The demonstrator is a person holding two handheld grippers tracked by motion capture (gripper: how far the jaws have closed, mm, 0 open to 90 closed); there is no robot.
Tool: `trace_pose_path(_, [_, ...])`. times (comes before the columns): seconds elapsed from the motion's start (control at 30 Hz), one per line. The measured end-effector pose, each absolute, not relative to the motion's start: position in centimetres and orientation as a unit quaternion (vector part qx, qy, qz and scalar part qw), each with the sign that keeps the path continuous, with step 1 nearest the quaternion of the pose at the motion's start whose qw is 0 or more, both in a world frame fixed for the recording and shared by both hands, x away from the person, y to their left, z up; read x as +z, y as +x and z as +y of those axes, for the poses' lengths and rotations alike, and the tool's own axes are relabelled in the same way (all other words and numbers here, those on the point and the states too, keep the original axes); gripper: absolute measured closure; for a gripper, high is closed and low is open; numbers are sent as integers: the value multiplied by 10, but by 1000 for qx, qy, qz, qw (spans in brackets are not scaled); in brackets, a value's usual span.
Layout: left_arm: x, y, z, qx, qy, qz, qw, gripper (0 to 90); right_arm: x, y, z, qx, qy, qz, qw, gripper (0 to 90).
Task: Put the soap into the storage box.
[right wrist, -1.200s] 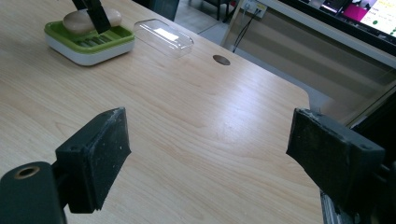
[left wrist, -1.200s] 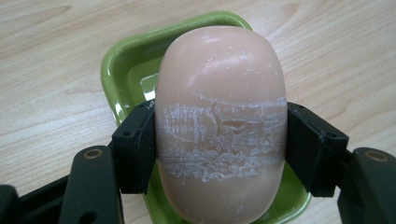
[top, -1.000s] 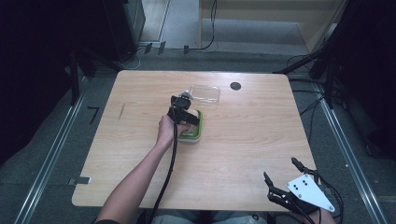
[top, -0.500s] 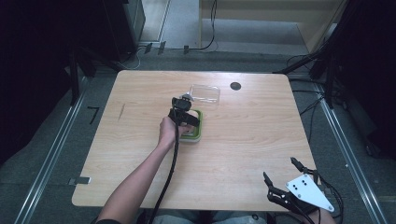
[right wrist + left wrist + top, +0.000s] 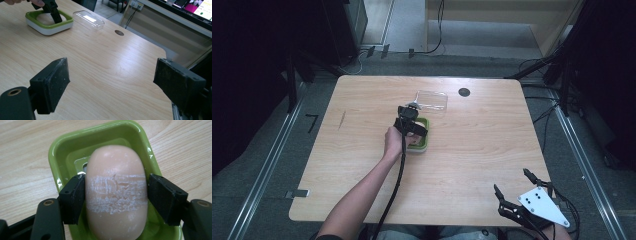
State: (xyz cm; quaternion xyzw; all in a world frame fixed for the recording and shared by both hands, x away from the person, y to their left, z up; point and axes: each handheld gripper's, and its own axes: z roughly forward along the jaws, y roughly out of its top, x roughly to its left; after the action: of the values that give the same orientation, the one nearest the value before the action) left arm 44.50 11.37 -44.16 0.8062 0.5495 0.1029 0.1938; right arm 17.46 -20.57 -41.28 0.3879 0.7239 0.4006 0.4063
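A pale pink soap bar (image 5: 116,195) lies in a green soap dish (image 5: 57,157) with a white base, near the middle of the table. My left gripper (image 5: 116,177) reaches down into the dish (image 5: 426,142), its two black pads pressed against the bar's sides, shut on it. In the high view the left gripper (image 5: 412,127) covers most of the dish. My right gripper (image 5: 511,180) hovers near the table's front right corner, open wide and holding nothing. The right gripper view shows its jaws (image 5: 112,70) far apart over bare wood.
A clear plastic lid (image 5: 432,100) lies just behind the dish, also visible as the lid (image 5: 88,20) in the right gripper view. A dark round hole (image 5: 464,92) sits in the tabletop to its right. The wooden table (image 5: 362,150) ends in dark floor, rails and cables.
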Motion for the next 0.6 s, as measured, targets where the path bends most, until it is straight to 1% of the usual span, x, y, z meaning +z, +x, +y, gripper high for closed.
trace_pose_path(0.1, [-441, 445, 114, 104, 808, 548, 192, 291, -413, 174, -205, 401, 388, 724, 406, 131])
trace_pose_path(0.23, [-440, 444, 115, 97, 810, 545, 192, 277, -413, 174, -205, 401, 387, 724, 406, 131])
trace_pose_path(0.37, [-437, 443, 116, 88, 817, 537, 189, 242, -412, 175, -204, 402, 385, 725, 405, 131])
trace_pose_path(0.6, [-429, 441, 120, 95, 822, 531, 182, 187, -412, 175, -204, 404, 386, 723, 405, 131])
